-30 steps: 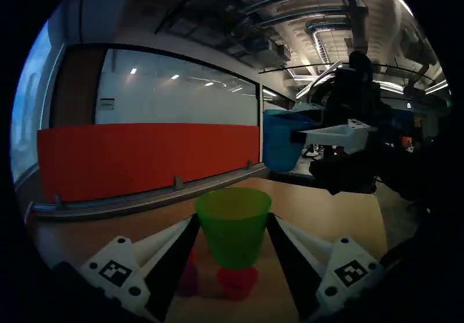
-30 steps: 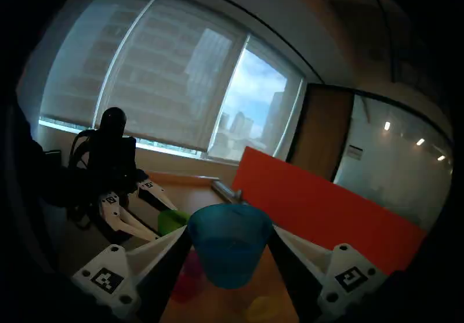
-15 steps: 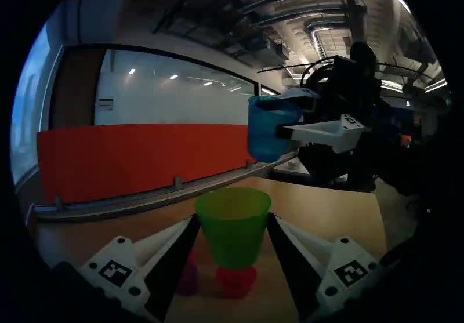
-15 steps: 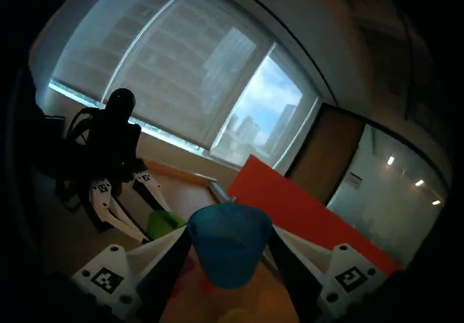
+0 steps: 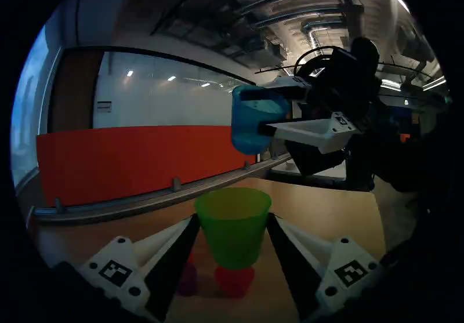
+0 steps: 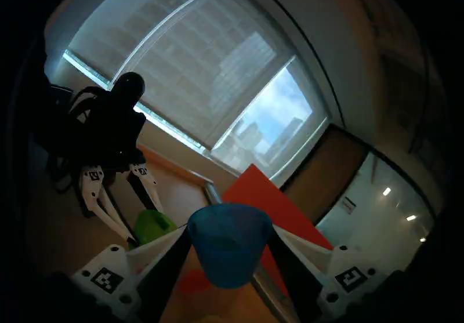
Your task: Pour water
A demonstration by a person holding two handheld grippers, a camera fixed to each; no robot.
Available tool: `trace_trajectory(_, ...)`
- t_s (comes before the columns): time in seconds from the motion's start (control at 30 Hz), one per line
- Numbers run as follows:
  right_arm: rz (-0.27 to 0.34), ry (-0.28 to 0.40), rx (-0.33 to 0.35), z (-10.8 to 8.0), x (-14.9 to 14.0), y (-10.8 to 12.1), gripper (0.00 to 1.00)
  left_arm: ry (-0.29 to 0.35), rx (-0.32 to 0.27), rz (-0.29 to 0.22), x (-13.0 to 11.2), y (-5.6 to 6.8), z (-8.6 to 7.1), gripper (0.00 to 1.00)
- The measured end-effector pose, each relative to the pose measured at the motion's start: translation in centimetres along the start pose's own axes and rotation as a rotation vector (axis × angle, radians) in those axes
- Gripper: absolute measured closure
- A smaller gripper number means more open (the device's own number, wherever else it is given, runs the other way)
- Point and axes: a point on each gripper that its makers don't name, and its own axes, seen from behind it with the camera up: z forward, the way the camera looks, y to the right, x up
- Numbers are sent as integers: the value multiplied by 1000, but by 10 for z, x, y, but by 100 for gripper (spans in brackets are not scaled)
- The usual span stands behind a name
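Left hand-held gripper (image 5: pixel 233 223) level, right (image 6: pixel 229 239) tilted

The left gripper (image 5: pixel 233 225) and the right gripper (image 6: pixel 229 237) are alike: two white tapering fingers (image 5: pixel 152 247) with black inner faces, each carrying a square black-and-white marker (image 5: pixel 115 272) ringed by small round holes. Seen from farther off, each has a black body with a rounded top and looping black cables (image 5: pixel 301 62).

- Open air between green cup (image 5: pixel 233 227) rim and blue cup (image 5: pixel 253 118), which hangs higher, farther off.
- Right hand-held gripper (image 5: pixel 261 113), clamped on blue cup, blocks upper right.
- Red cup (image 5: pixel 234 279) and purple cup (image 5: pixel 187 279) sit on tabletop (image 5: pixel 330 213) under green cup.
- Orange partition (image 5: pixel 139 158) walls far edge; bare tabletop at right.
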Motion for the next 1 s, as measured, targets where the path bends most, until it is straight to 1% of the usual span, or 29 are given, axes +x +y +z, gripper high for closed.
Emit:
trace_trajectory(0.27, -113, -5, 2, 11, 4, -4, 9, -1, -1, 1, 0, 1, -1, 15)
trace_trajectory(0.6, -197, -12, -4, 25, 8, -2, 9, 5, -6, 5, 2, 5, -2, 16)
trace_trajectory(1.0, -320, -37, -10, 37, 5, 2, 9, 9, -8, 4, 3, 4, -2, 16)
